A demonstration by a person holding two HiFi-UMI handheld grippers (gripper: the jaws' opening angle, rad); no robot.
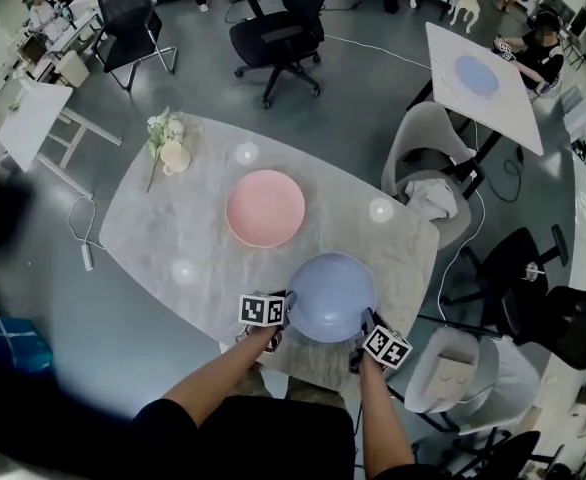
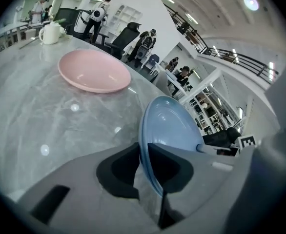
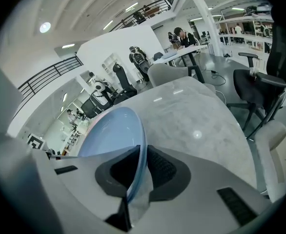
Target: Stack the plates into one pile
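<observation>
**Clamped on the blue plate from both sides**

Starting closest in, at the bottom of the head view: two bare forearms (image 1: 223,373), stretched forward over the near edge of the grey marbled tabletop (image 1: 173,228). Following them out to the left tool (image 1: 289,310) and the right tool (image 1: 365,320), one on each side of the blue plate (image 1: 332,296).

Switching to the left gripper view: left tool (image 2: 144,167) clenched on the plate's rim, dark pads pressing either face, blue plate (image 2: 170,130) running edge-on away between them. Same again in the right gripper view: right tool (image 3: 142,172) pinching the opposite rim, blue plate (image 3: 111,133) sweeping off to the left of the jaws.

Placing that blue plate at the near edge of the tabletop, gripped at both sides. Hard to say whether clear of the surface.

Further out, mid-tabletop: pink plate (image 1: 265,208), lying flat, apart from the blue one. Showing up in the left gripper view too, pink plate (image 2: 93,71), beyond the jaws.

Over at the far left end: a white jug (image 1: 175,158) beside some pale flowers (image 1: 163,128).
</observation>
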